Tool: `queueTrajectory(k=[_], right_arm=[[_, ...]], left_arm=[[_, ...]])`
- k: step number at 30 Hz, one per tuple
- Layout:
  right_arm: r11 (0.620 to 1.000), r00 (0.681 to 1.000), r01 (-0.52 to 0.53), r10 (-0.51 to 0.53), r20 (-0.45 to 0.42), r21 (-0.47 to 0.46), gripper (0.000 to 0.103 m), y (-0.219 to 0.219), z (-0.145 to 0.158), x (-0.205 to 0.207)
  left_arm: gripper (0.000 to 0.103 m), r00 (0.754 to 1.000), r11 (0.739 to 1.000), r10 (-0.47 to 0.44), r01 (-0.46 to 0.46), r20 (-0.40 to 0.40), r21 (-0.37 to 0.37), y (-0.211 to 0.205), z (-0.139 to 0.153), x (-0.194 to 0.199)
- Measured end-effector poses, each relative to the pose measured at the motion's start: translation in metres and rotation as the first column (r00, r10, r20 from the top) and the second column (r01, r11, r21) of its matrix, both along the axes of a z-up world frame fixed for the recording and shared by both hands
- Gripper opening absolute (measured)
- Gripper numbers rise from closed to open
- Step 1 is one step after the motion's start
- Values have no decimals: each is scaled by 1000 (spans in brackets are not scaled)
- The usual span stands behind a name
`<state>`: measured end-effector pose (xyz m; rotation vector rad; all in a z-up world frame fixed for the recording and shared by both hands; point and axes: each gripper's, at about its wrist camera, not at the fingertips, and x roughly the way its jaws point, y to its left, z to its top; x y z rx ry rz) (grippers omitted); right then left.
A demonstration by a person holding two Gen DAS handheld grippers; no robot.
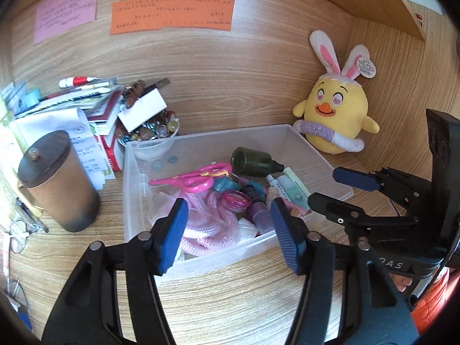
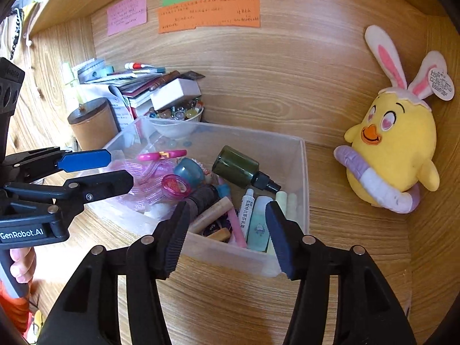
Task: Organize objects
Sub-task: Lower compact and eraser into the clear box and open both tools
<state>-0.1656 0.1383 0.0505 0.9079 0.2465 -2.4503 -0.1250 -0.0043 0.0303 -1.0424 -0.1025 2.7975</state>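
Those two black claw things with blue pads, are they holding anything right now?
No. The left gripper and right gripper both stand open with nothing between their pads, hovering near the clear plastic bin of small items.

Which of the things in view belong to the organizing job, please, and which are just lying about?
Job:
clear bin
green bottle
pink scissors
left gripper
right gripper

Lying about:
plush chick
brown canister
sticky notes

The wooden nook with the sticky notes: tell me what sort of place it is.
Probably a home study desk: handwritten orange note on the wall, a pile of booklets, a chick plush toy by a clear bin of oddments.
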Motion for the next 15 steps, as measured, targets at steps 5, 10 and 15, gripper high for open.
queueTrajectory(k=[5, 10, 15], right_arm=[[1000, 999, -8, 7, -32, -16, 67, 3, 9, 17], [1000, 997, -7, 5, -74, -19, 81, 4, 16, 36], [999, 997, -6, 4, -72, -33, 84, 4, 15, 47]], left_arm=[[77, 999, 999, 36, -36, -30, 1, -8, 5, 17], [91, 997, 998, 60, -60, -40, 1, -15, 3, 33], [94, 996, 997, 73, -74, -40, -27, -17, -3, 46]])
